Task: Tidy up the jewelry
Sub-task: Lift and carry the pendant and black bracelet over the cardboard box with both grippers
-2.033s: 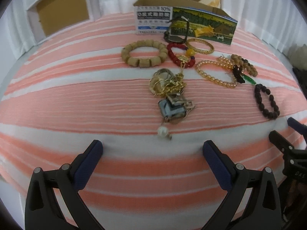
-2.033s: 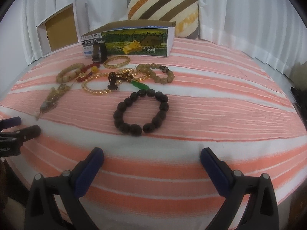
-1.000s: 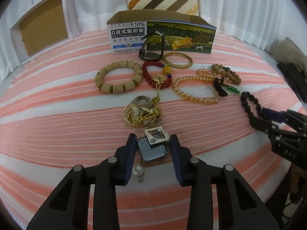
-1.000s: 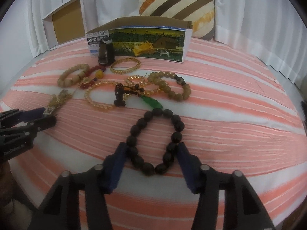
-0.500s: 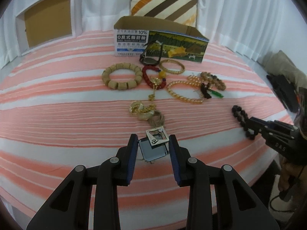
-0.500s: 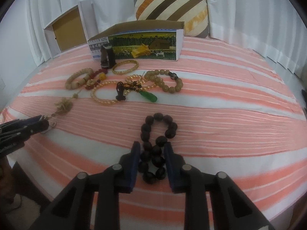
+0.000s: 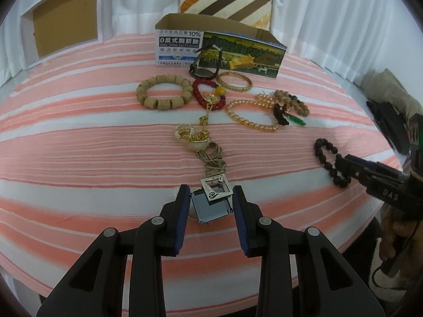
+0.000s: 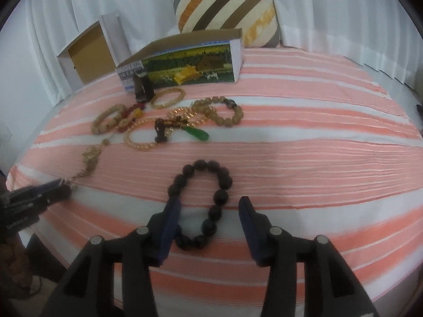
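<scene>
My left gripper [image 7: 211, 202] is shut on the square pendant [image 7: 211, 203] of a gold necklace [image 7: 208, 155] whose chain trails away over the striped cloth. My right gripper [image 8: 208, 210] is open, its fingers on either side of the dark bead bracelet [image 8: 208, 198], which lies loose on the cloth; it also shows in the left wrist view [image 7: 329, 162]. The open printed carton [image 7: 219, 45] stands at the back. A wooden bead bracelet [image 7: 164, 92], red bracelet [image 7: 208, 95], gold bangle [image 7: 234, 80], amber bead strand [image 7: 251, 116] and watch [image 7: 205, 64] lie before it.
A striped pillow [image 8: 224, 8] leans on the white curtain behind the carton. A white box lid [image 8: 90, 52] stands at back left. A green pendant [image 8: 197, 133] and a brown bead bracelet [image 8: 219, 111] lie mid-cloth. The cloth's front edge drops off near both grippers.
My right gripper has opened and let go of the dark bracelet, which has spread out on the cloth. My left gripper has pulled the pendant nearer, stretching out the chain.
</scene>
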### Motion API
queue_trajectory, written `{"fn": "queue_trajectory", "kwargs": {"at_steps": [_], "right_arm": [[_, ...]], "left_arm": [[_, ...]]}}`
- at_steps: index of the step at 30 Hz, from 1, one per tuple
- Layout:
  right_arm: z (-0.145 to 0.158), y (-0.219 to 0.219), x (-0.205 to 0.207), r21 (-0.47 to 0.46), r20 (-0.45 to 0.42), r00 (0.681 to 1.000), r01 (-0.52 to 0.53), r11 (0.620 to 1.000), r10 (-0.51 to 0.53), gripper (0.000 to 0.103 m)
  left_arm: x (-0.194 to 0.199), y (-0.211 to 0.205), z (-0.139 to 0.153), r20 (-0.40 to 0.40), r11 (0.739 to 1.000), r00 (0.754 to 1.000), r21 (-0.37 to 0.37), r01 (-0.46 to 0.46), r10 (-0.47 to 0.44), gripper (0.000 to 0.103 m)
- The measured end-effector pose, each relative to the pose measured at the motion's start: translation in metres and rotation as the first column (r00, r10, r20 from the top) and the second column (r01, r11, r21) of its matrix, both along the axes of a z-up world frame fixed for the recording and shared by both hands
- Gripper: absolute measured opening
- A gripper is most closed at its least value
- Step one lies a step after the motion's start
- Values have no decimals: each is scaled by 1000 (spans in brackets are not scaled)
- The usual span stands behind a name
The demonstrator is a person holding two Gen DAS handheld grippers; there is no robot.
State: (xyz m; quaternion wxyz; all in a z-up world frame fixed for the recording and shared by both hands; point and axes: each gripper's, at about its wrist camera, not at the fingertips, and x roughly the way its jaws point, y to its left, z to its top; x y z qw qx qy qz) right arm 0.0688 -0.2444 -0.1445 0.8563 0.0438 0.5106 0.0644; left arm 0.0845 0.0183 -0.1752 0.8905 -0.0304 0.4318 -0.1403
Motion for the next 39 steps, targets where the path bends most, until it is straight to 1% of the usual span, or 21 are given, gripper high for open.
{"fn": "queue_trajectory", "kwargs": {"at_steps": [1,2,3,5,7,8,9,10,11,14,15,20,21,23,27,31,35,38,39], "right_arm": [[-1,2,0,-6,-4,1000,-2,1000,2,50],[-3,5,0,-18,-10,1000,-7,1000,7,55],[-6,9,0,-20,-19,1000,-20,1000,19,58],[-8,19,-2,-71,-10,999,-41,997,40,61],[-11,28,-4,-140,0,997,-71,988,71,61],[-11,31,-6,-169,4,996,-86,982,88,58],[-9,33,-7,-174,5,994,-103,979,105,38],[-7,36,-7,-189,-4,993,-116,975,117,27],[-6,37,-6,-194,-14,992,-123,973,123,25],[-1,32,-6,-147,-24,992,-123,981,121,23],[3,29,-7,-117,-22,993,-115,986,114,23],[16,23,-4,-47,-14,996,-91,995,90,23],[20,22,-3,-38,-7,996,-85,996,84,11],[27,21,0,-21,6,997,-82,996,82,12],[33,23,5,-37,15,995,-102,994,102,12],[36,17,7,-12,17,997,-79,997,79,12],[61,17,11,0,66,993,-99,995,99,12],[79,19,20,9,98,989,-115,993,113,12],[87,19,25,13,113,987,-121,993,119,12]], "left_arm": [[0,0,0,-1,1000,1000,1,-1,1,32],[1,0,-1,-2,1000,1000,1,-3,3,32],[1,0,-1,-3,1000,1000,3,-5,5,32],[2,0,-2,-7,1000,1000,4,-10,10,32],[1,0,-2,-8,1000,1000,8,-13,14,32],[1,0,-1,-5,1000,1000,10,-14,14,32],[1,0,1,-1,1000,1000,11,-15,15,32],[0,1,3,2,1000,1000,8,-17,17,32],[0,1,5,5,1000,1000,2,-18,18,32],[0,0,13,15,1000,1000,-6,-17,17,32],[0,0,16,17,1000,1000,-11,-17,17,32],[0,1,32,29,999,999,-29,-17,18,32],[1,2,35,30,999,999,-34,-21,22,32],[2,4,42,33,999,999,-48,-24,25,32],[6,4,48,42,999,999,-39,-28,29,32],[8,8,52,28,998,999,-56,-39,41,32],[15,9,67,27,997,999,-67,-38,40,32],[26,8,83,25,997,999,-75,-30,32,32],[32,7,93,28,996,999,-80,-24,26,32]]}}
